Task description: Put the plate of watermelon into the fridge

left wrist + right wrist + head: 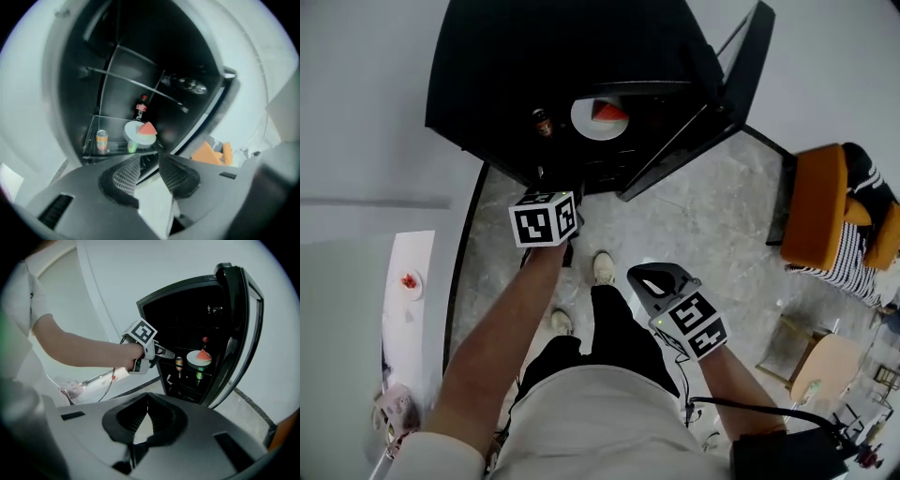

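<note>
The white plate (592, 125) with a red watermelon wedge (610, 112) stands on a glass shelf inside the open black fridge (506, 75). The left gripper view shows the plate (136, 135) and wedge (147, 128) straight ahead, well beyond my left gripper (149, 161), which is open and empty. Its marker cube (546, 217) hovers just in front of the fridge opening. My right gripper (148, 397) is shut on nothing and hangs lower, near my waist (652, 278). From there I see the left gripper (169, 354) pointing at the plate (198, 360).
The fridge door (703, 112) swings open to the right. A dark bottle (140, 107) stands behind the plate, an orange can (101, 140) to its left, a green can (132, 146) below. An orange chair (820, 216) and wooden stool (820, 366) sit right; a white counter (408, 291) left.
</note>
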`<state>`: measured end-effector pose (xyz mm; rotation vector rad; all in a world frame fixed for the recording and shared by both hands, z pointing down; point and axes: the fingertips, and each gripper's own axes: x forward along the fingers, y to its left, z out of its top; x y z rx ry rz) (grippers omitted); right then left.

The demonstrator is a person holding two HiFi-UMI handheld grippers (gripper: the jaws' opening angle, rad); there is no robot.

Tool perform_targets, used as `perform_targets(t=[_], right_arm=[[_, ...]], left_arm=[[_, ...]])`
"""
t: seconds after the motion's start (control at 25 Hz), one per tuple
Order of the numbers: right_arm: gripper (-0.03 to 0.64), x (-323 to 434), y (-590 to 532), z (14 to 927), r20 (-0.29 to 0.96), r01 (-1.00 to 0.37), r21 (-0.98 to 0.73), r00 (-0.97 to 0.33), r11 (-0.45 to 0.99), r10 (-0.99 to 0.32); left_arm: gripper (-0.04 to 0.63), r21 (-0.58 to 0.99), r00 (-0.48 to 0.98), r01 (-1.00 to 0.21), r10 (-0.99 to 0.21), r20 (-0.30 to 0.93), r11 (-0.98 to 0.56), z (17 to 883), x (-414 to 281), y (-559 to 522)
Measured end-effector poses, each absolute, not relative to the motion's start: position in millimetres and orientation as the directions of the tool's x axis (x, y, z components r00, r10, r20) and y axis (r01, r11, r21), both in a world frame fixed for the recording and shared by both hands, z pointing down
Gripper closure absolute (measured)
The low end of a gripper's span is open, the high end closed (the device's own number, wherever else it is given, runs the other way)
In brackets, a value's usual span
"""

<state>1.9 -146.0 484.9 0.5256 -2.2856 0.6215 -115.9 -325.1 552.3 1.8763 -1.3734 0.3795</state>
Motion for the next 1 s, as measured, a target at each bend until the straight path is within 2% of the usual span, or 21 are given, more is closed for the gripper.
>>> perform_targets(t=[0.64,1.0], right_arm=[[0.603,-52.1,-11.3,434.8,0.677,-0.572,-0.197,-0.667,0.796,-0.311],[0.603,-73.9,48.7,418.8,0.668,-0.567,-0.174,-0.669,0.805,-0.327]], left_arm=[[0.462,0.364,0.515,-0.857,-0.562,0.647,-0.366,486.5,-153.1,-77.4],[0.462,0.351,0.574,-0.812,-0.525,0.629,-0.466,451.0,-169.4,32.9]])
